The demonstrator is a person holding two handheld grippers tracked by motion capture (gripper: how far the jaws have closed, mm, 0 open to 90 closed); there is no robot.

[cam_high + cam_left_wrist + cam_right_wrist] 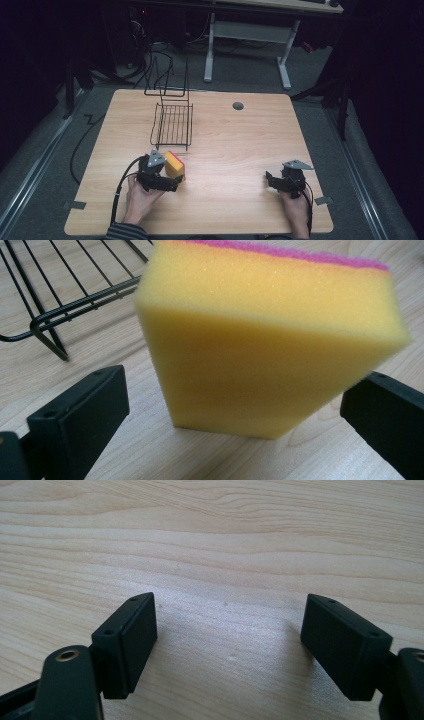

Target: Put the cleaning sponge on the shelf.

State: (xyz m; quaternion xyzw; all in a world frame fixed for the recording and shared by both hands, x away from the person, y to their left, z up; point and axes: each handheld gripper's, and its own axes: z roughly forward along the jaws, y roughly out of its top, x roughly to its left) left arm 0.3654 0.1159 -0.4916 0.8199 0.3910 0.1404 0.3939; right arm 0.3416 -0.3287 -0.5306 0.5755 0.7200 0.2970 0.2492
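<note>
A yellow sponge [260, 350] with a pink scouring layer stands on edge on the wooden table [235, 145], just in front of the wire rack. My left gripper [240, 390] is open around it, one black jaw on each side; a gap shows at the left jaw, and the right jaw sits close to the foam. In the high view the sponge [175, 165] is at the left gripper [170, 179], held in a hand at the front left. My right gripper [231, 612] stands open over bare wood, and in the high view the right gripper [272, 181] is at the front right.
A black wire rack [172, 122] stands behind the sponge, and the rack's corner [50, 320] shows in the left gripper view. A grey cable hole [238, 106] lies at the table's back. Cables trail from both grippers toward the front edge.
</note>
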